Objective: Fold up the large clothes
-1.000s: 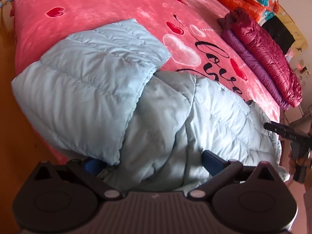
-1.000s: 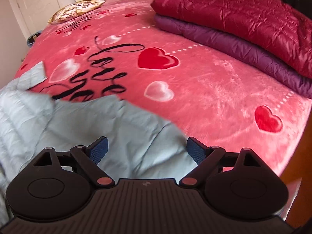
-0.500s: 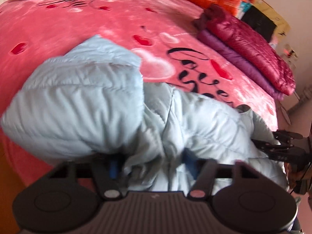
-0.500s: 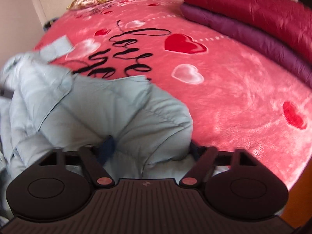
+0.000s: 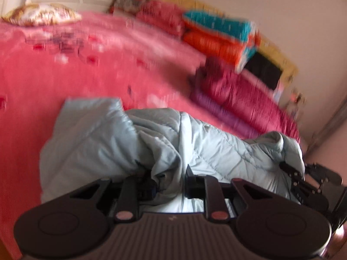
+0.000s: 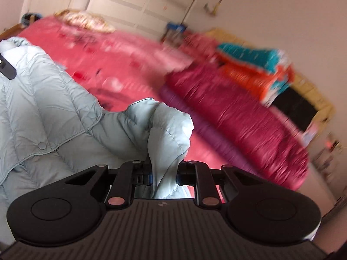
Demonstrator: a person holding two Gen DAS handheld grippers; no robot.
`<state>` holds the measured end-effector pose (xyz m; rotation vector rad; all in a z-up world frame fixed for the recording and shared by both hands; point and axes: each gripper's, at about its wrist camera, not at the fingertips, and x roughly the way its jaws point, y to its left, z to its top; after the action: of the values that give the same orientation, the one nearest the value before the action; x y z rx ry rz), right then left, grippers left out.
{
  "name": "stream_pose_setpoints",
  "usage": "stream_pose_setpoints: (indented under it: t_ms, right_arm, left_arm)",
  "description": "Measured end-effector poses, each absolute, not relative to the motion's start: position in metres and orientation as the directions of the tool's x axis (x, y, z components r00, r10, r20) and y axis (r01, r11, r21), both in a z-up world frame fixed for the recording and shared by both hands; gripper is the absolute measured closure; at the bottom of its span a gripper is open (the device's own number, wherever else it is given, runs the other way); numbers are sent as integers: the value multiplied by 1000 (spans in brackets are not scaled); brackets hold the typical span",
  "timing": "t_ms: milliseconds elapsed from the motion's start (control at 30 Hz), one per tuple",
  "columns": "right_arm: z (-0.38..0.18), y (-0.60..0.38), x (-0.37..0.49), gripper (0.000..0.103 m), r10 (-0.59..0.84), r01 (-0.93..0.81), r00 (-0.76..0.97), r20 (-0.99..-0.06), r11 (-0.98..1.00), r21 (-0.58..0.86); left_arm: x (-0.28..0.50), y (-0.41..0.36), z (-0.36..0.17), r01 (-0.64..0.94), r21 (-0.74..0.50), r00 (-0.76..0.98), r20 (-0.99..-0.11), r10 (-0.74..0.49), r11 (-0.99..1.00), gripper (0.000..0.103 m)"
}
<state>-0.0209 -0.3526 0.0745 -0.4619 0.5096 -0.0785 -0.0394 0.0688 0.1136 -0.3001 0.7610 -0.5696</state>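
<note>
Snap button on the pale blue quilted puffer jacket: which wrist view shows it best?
Right wrist view. The round snap button sits sharp on the placket seam of the pale blue quilted puffer jacket, left of the right tool. The left wrist view shows only bunched jacket folds; no button is discernible there.

Black ribbed tool (image 6: 163, 177), seemingly blue-padded fingertips (image 6: 149, 176)

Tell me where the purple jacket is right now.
The purple jacket lies on the pink bedspread at right in both views, directly under the maroon jacket, beyond the pale blue jacket both tools grip.
</note>
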Motion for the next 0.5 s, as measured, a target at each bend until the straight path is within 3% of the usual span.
stream_pose_setpoints:
  t_ms: [200,400,500]
  right_arm:
    - [112,-359,29,83,-227,66,939,-259,857,-511]
    - [115,-362,111,83,-264,147,956,-125,805,-575]
    - [106,-363,148,82,-278,159,951,-133,812,-561]
  left_arm:
    - [-7,64,132,351,-485,725,-401,-561,801,84]
    - [51,40,105,295,-465,777,-392,-493,834,82]
    - [78,29,90,276,-416,788,-417,-452,866,79]
